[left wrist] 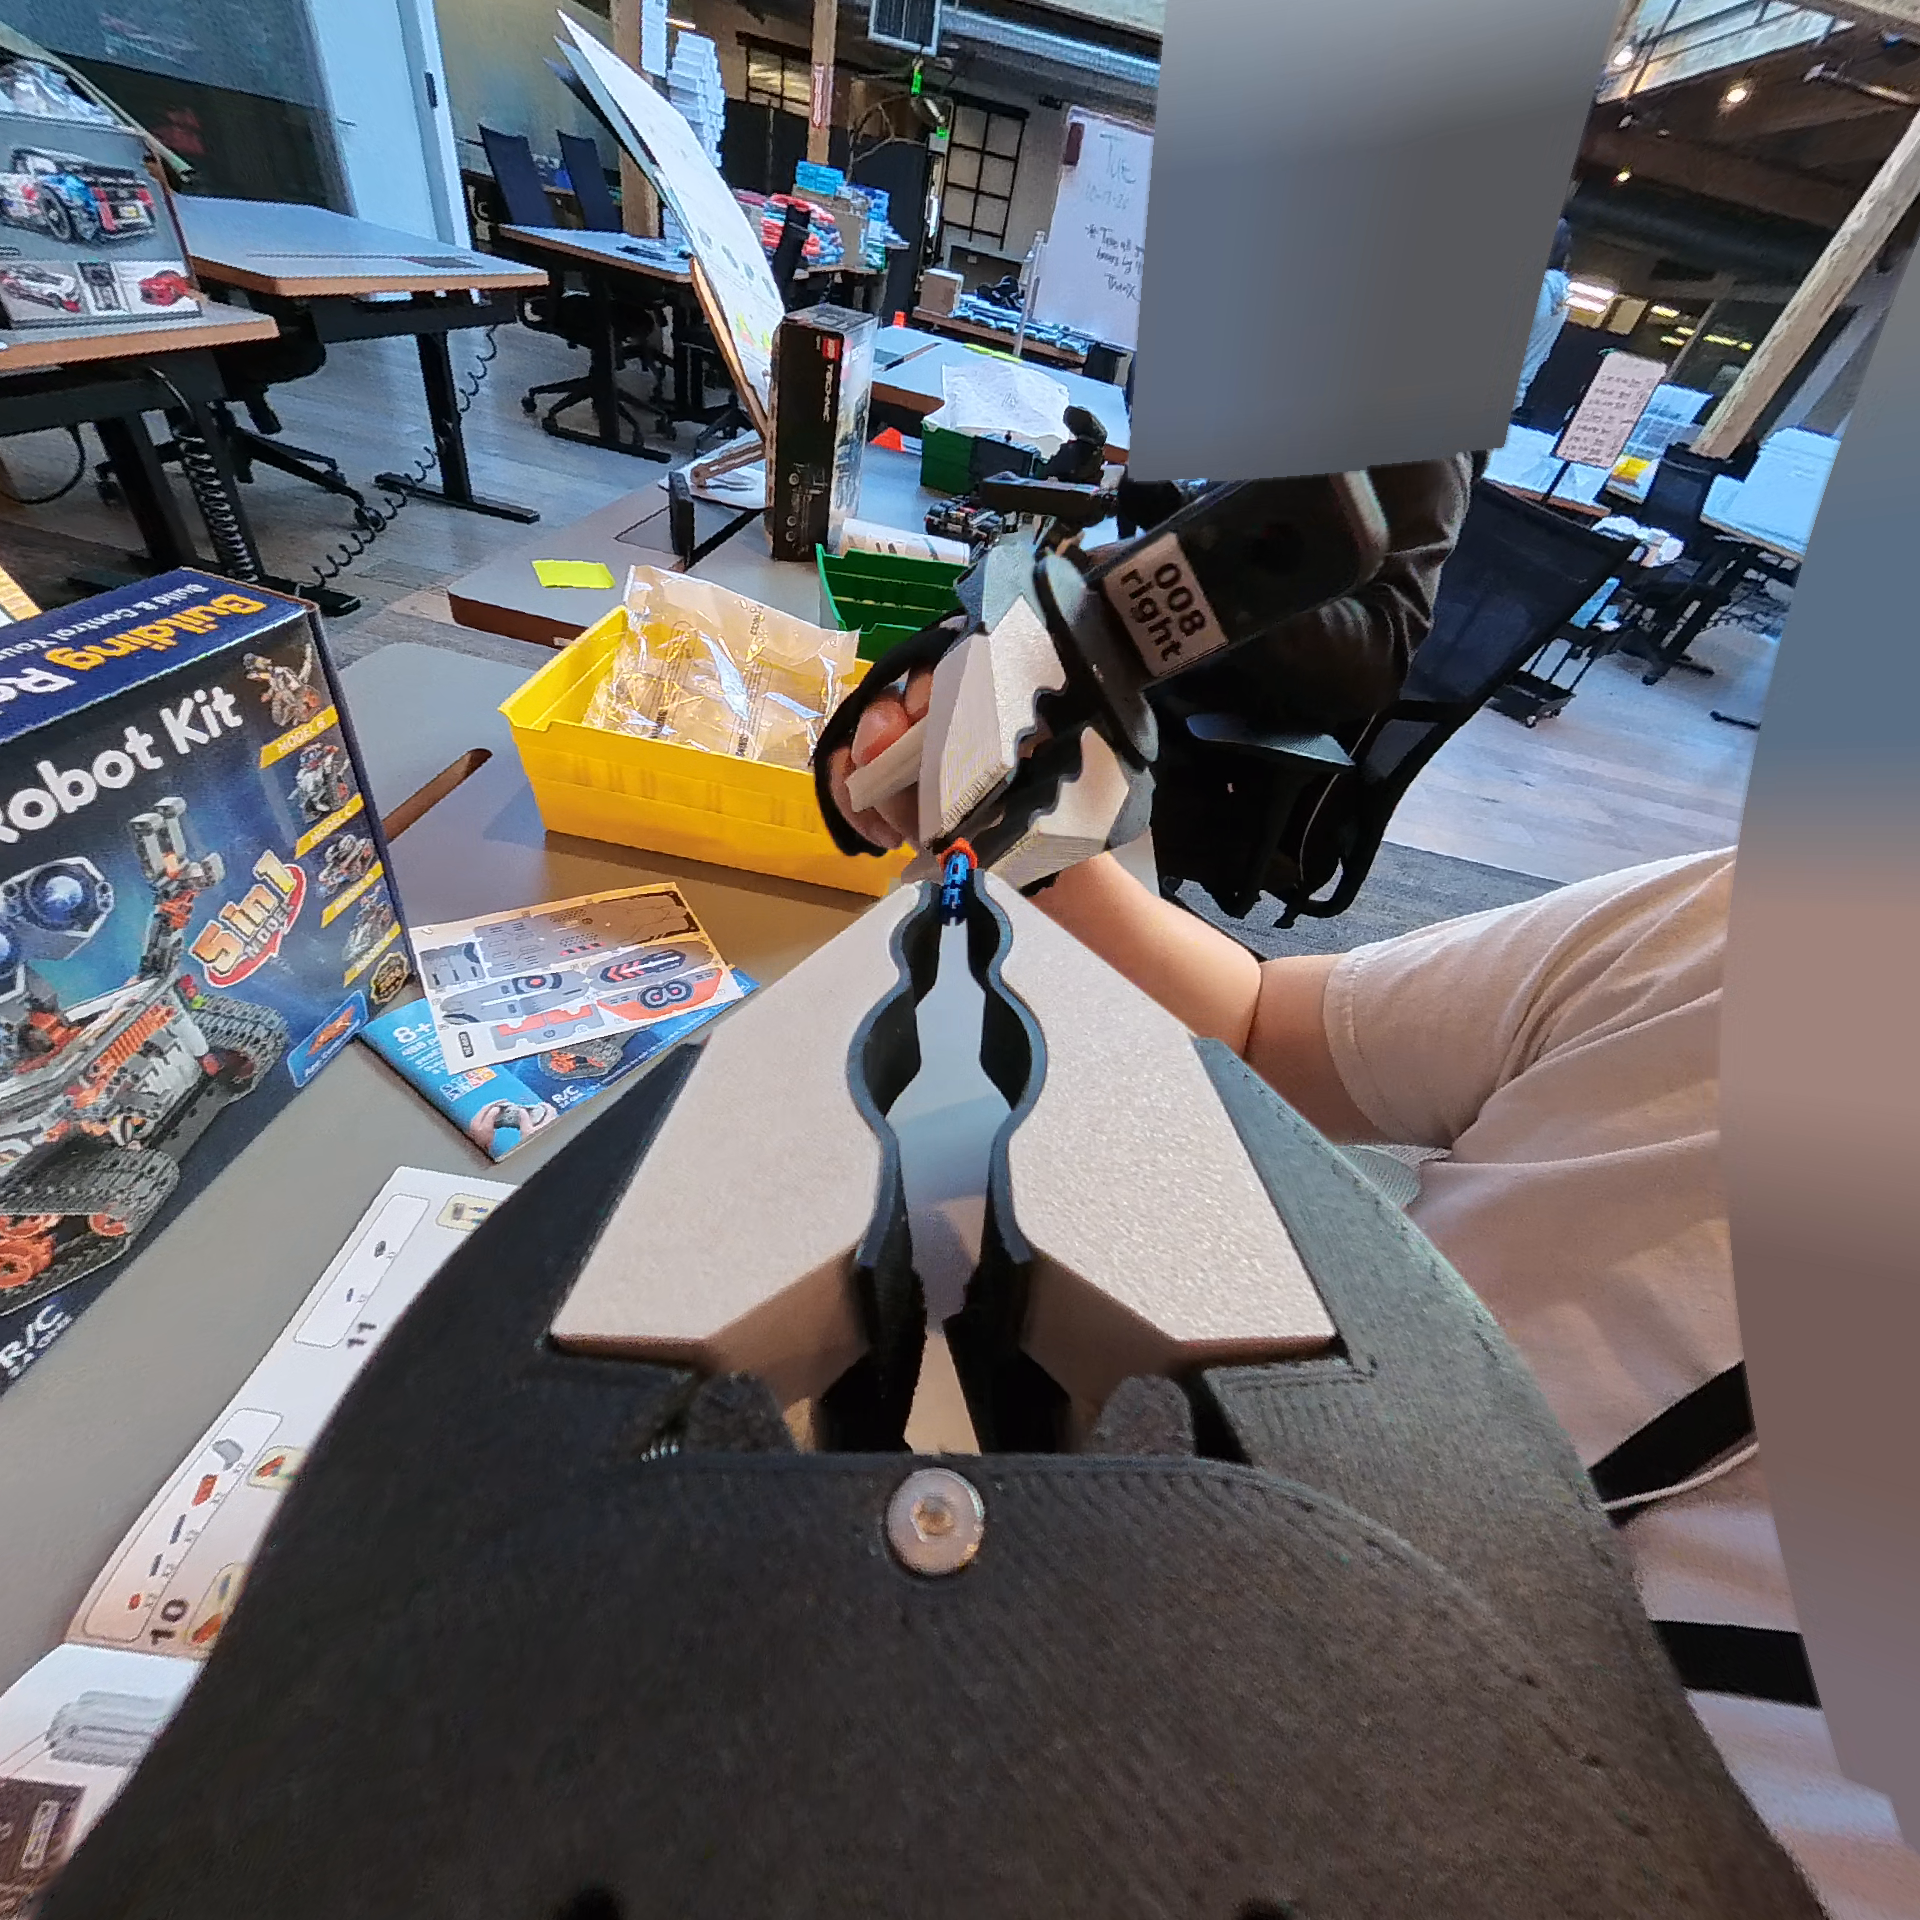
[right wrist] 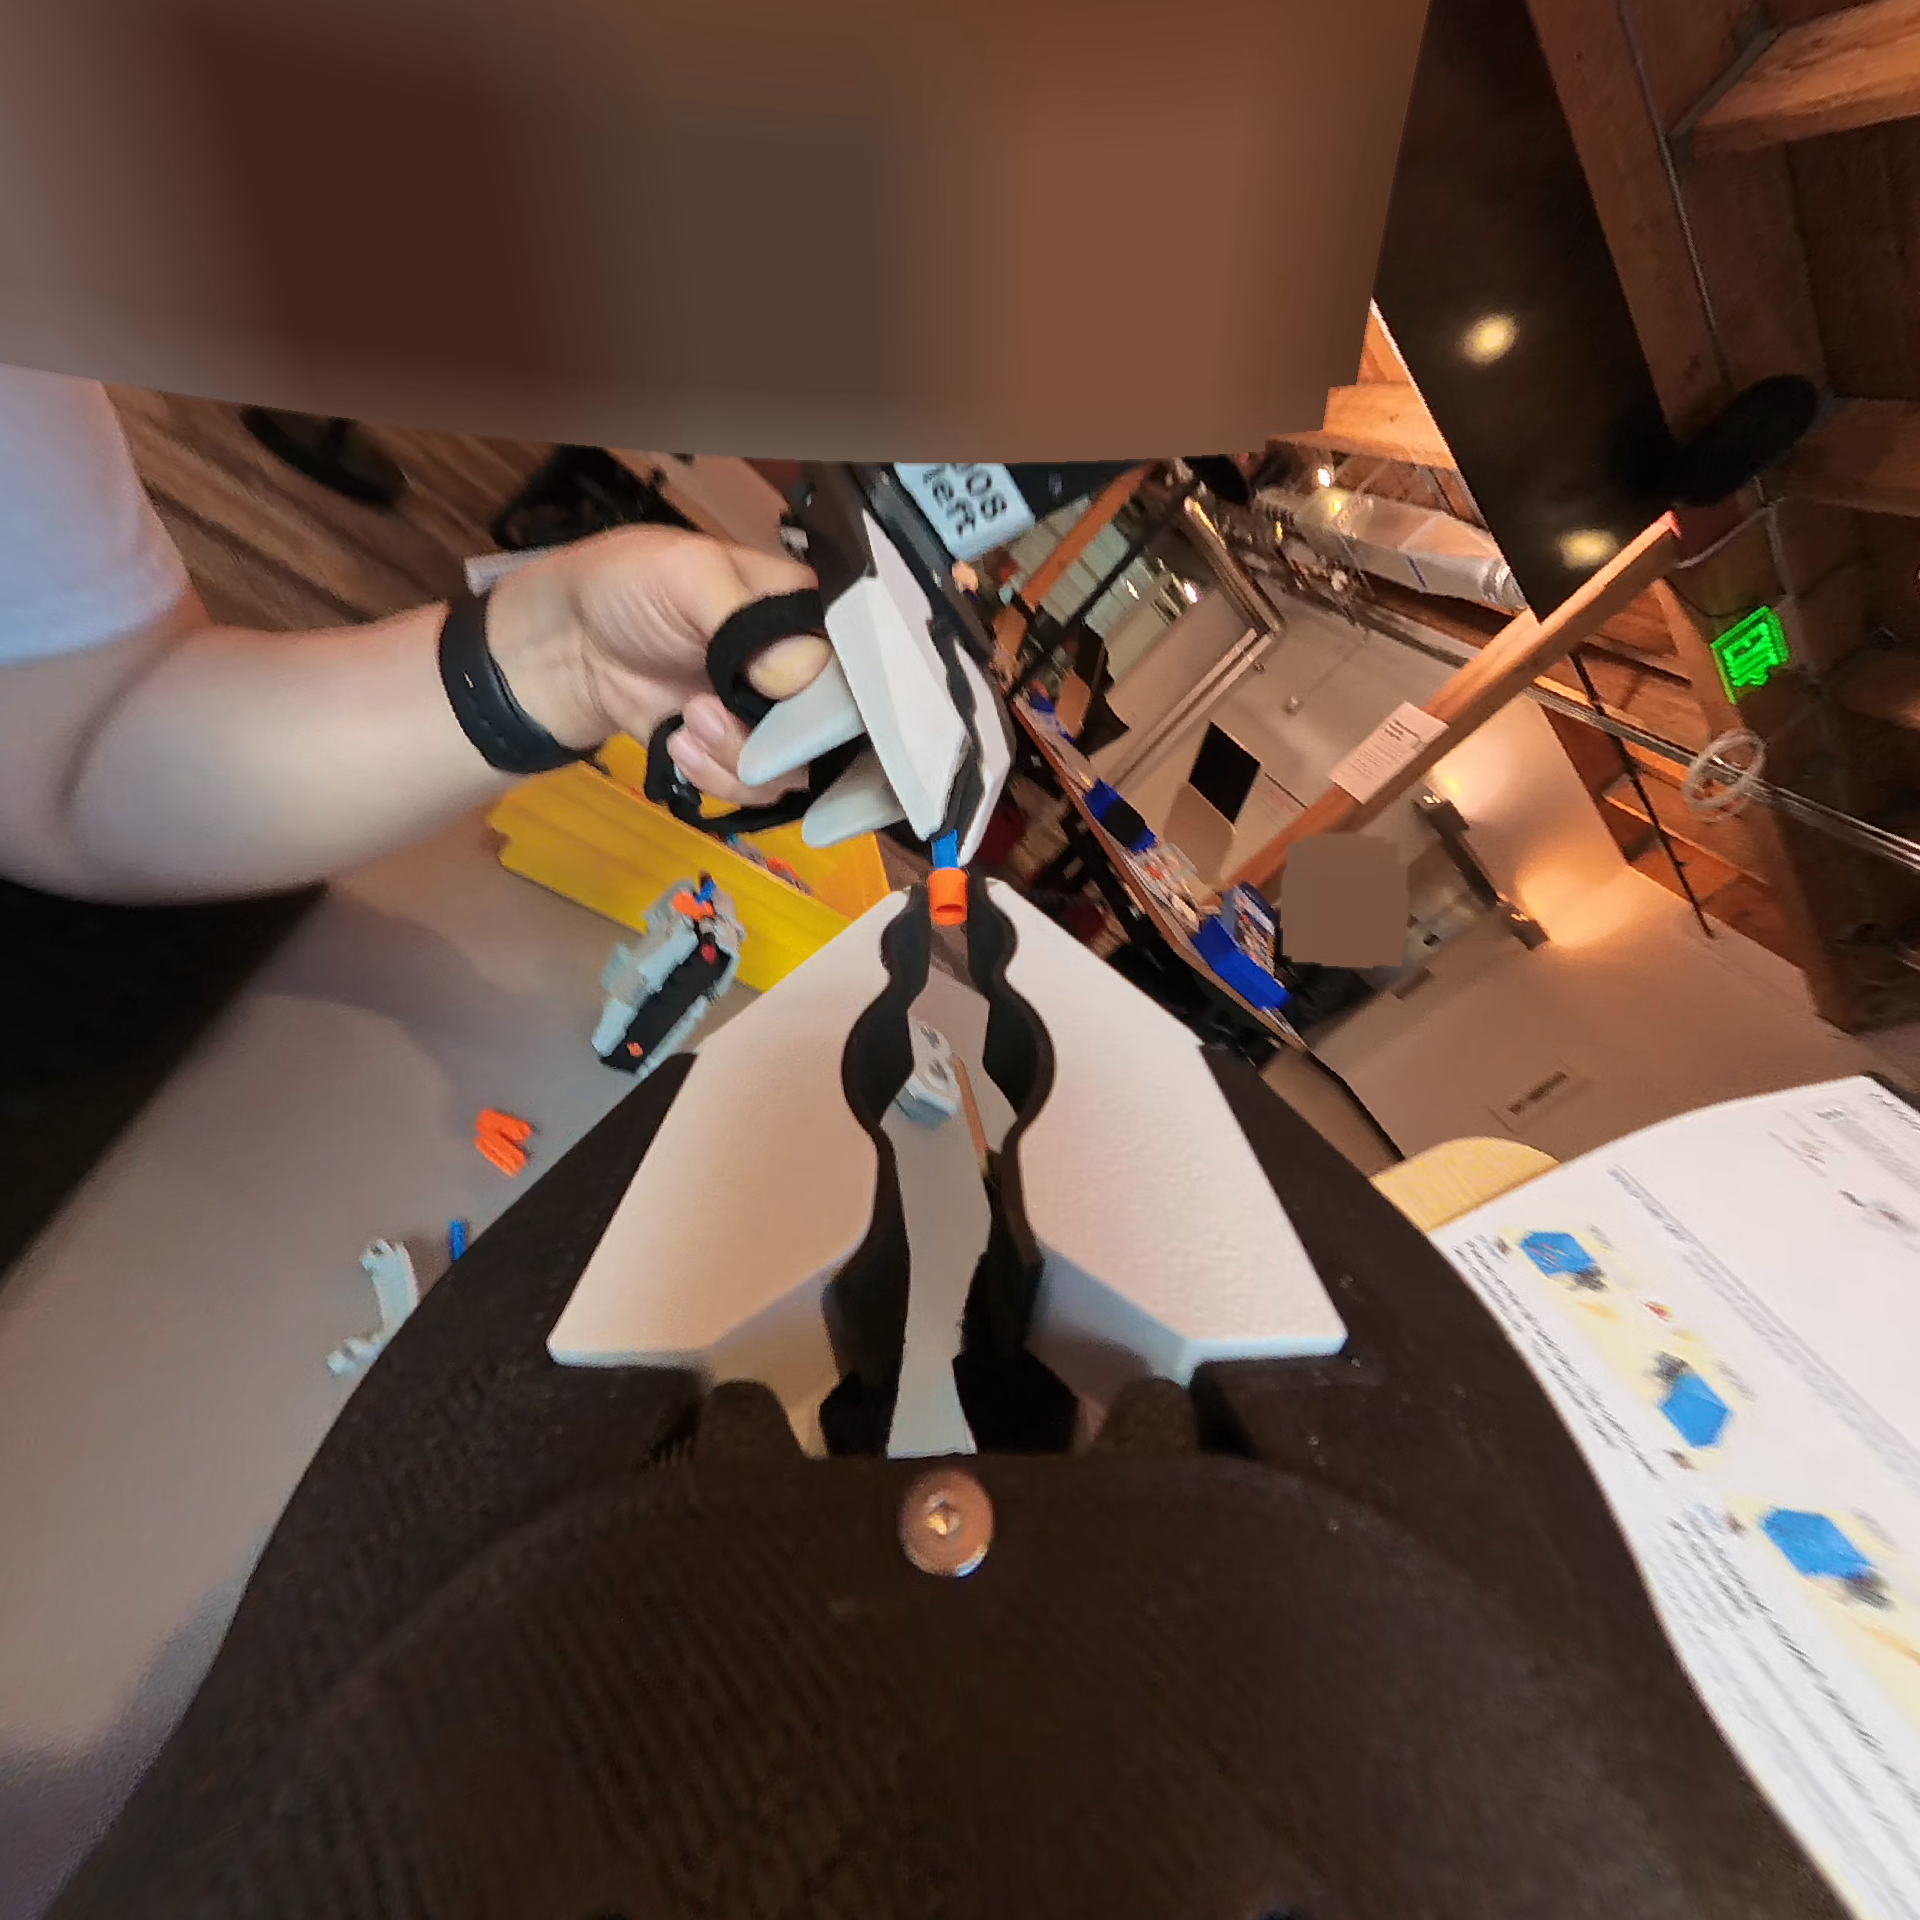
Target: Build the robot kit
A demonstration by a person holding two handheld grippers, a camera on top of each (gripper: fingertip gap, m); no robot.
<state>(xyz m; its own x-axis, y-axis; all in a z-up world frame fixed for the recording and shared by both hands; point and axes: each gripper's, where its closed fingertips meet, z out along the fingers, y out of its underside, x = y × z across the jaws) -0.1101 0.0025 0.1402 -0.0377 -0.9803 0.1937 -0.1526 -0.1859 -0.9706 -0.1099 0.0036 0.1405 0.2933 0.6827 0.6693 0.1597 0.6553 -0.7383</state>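
I have both grippers raised above the grey table, tips meeting. My left gripper is clamped on a small blue pin; my right gripper pinches an orange bush, lined up end to end with the pin as if to mate. Behind the meeting point sits a yellow tray holding clear bags.

Yellow tray holding plastic bags, robot kit box, sticker sheet
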